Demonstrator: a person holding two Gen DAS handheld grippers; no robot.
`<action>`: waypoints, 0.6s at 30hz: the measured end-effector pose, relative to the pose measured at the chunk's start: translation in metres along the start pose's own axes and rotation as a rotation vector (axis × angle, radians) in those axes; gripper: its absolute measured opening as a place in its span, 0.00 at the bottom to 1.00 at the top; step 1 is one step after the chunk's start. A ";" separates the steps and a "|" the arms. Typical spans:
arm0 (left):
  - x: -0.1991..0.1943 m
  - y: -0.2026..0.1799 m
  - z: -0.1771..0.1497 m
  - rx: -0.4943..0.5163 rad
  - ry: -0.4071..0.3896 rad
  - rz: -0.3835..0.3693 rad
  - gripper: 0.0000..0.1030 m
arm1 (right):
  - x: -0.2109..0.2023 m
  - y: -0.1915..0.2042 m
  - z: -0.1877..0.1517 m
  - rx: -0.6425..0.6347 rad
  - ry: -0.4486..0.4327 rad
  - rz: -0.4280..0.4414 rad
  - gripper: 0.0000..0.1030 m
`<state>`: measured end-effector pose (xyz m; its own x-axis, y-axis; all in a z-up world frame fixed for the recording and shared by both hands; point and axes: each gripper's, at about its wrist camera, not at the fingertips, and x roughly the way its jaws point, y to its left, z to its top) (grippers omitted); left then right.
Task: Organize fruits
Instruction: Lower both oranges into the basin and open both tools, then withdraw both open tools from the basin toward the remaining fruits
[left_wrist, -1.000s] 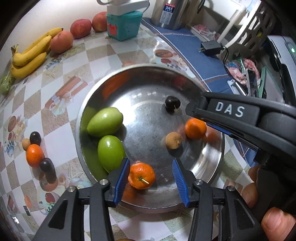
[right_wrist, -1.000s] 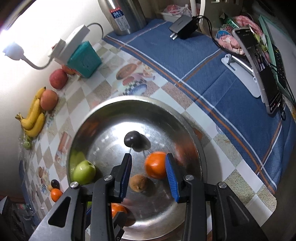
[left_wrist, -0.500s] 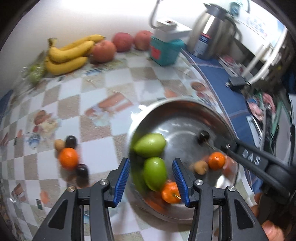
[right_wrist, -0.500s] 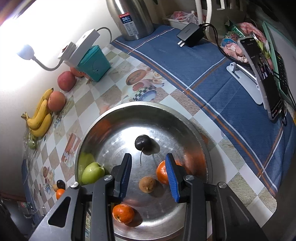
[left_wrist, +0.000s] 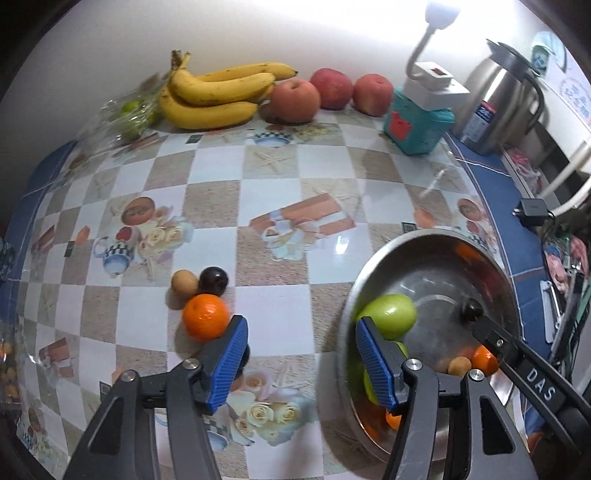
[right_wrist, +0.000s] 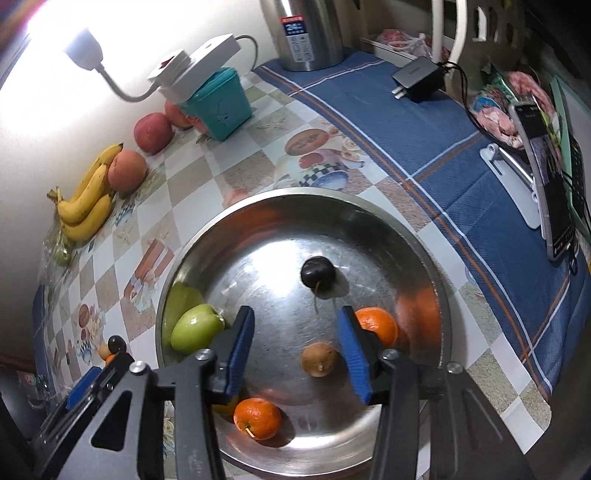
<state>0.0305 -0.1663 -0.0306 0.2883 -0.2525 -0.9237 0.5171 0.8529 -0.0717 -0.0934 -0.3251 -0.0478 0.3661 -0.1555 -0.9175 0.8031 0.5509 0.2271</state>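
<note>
The left hand-held gripper (left_wrist: 299, 363) has swung away from the steel bowl (left_wrist: 373, 266) and now hangs over the checked desk (left_wrist: 280, 177), its jaws spread with nothing between them, having just been opening; a second ago it stood over the bowl with a mandarin between its fingers, so that fruit has been delivered and the hand is, by my reading, heading for the next one; the loose cluster lies just beside its left finger: an orange mandarin (left_wrist: 205, 316), a dark plum (left_wrist: 213, 281) and a small brown fruit (left_wrist: 184, 283), all touching or nearly so, with another dark fruit mostly hidden behind the finger.

The right hand-held gripper (right_wrist: 295, 350) hovers over the bowl, jaws apart and empty, also just opened wider; a second ago an orange sat between its pads, and now that orange (right_wrist: 376, 325) rests on the bowl floor just outside the right finger, so the release looks done.

Inside the bowl lie a green apple (right_wrist: 197, 326), a dark cherry-like fruit (right_wrist: 317, 271), a small brown fruit (right_wrist: 319, 359) and a second mandarin (right_wrist: 256, 412); bananas (left_wrist: 218, 92) and red apples (left_wrist: 332, 88) wait untouched along the wall, well apart from the bowl; much gathering is left.
</note>
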 end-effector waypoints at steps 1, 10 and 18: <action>0.000 0.001 0.000 -0.003 -0.001 0.005 0.65 | 0.000 0.002 -0.001 -0.007 0.000 -0.001 0.48; 0.004 0.013 0.004 -0.035 0.003 0.043 0.67 | 0.004 0.016 -0.005 -0.077 -0.005 -0.009 0.66; 0.002 0.020 0.008 -0.055 -0.011 0.070 0.72 | 0.004 0.018 -0.004 -0.098 -0.014 -0.008 0.76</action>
<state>0.0477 -0.1538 -0.0303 0.3310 -0.1956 -0.9231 0.4506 0.8923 -0.0275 -0.0796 -0.3122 -0.0488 0.3671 -0.1710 -0.9143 0.7565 0.6269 0.1865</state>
